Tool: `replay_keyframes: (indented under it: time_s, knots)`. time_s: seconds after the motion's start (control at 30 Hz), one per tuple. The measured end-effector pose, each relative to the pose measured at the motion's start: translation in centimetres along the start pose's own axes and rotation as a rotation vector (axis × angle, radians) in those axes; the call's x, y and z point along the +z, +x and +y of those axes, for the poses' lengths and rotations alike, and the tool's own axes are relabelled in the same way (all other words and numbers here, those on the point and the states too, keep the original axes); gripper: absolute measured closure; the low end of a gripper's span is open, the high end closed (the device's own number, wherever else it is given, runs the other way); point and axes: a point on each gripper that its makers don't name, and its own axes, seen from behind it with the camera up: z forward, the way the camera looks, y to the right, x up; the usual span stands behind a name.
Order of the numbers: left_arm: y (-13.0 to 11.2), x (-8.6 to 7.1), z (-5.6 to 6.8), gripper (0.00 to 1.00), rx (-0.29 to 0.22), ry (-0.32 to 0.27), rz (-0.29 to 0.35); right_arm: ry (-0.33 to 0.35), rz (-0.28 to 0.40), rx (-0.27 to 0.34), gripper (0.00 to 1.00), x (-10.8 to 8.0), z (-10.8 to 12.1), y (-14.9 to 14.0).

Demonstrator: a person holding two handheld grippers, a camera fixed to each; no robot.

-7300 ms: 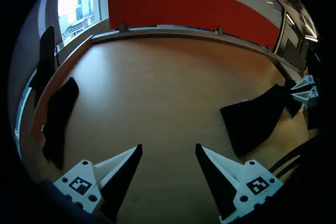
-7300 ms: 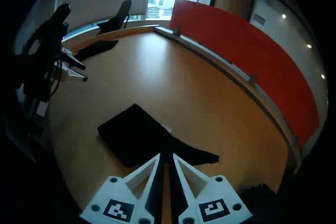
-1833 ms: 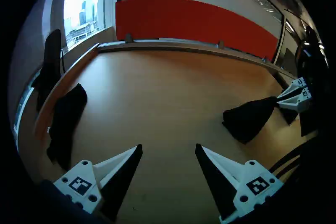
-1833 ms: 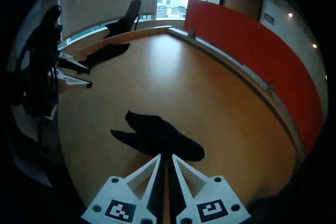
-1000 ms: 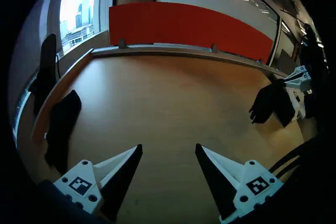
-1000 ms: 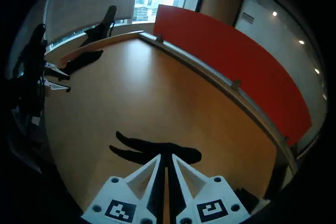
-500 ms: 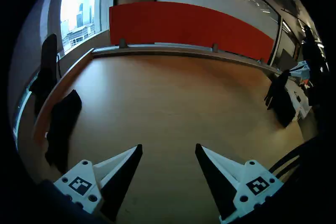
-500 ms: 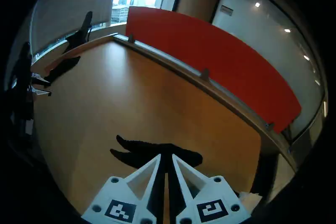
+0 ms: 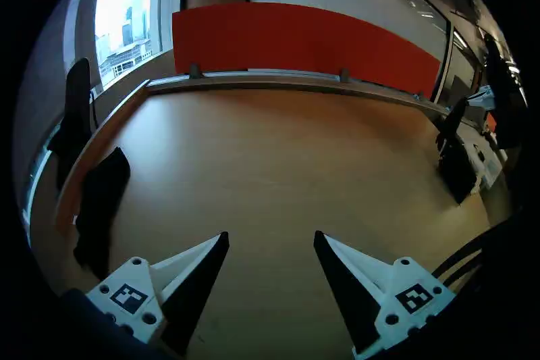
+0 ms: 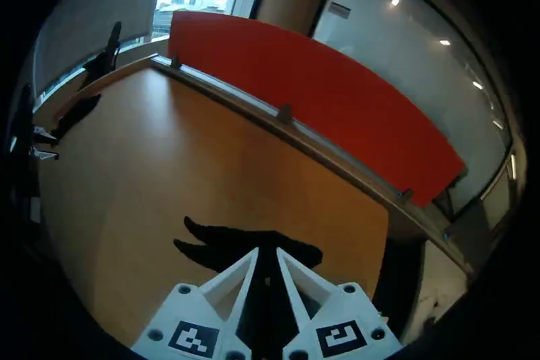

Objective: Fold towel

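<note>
Aloft, a black towel [image 10: 229,244] hangs bunched from the right gripper [image 10: 266,253].
Both of that gripper's fingers are pressed together on the cloth, which droops in dark, ragged folds above the wooden table [image 10: 169,157], with the red partition [image 10: 324,103] running along the table's far side. In the left gripper view the same towel is far off at the right, a narrow dark strip hanging by the table's end. The left gripper [image 9: 270,237] hovers over bare wood with its fingers spread wide apart. A second dark cloth [image 9: 100,201] lies along the table's left edge, near a dark chair [image 9: 73,113].
</note>
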Motion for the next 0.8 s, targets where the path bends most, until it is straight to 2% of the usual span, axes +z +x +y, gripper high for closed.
replay_keyframes:
  time_s: [0.2, 0.4, 0.8]
  knots:
    - [0.1, 0.1, 0.1, 0.06, 0.001, 0.007, -0.003, -0.029, -0.013, 0.02, 0.96, -0.1, 2.9, -0.3]
    - [0.2, 0.2, 0.3, 0.06, 0.003, 0.012, -0.005, -0.047, -0.027, 0.036, 0.96, 0.1, 4.9, -0.9]
    - [0.4, 0.3, 0.8, 0.06, 0.012, 0.012, -0.006, -0.06, -0.054, 0.039, 0.96, -0.2, 6.5, -2.5]
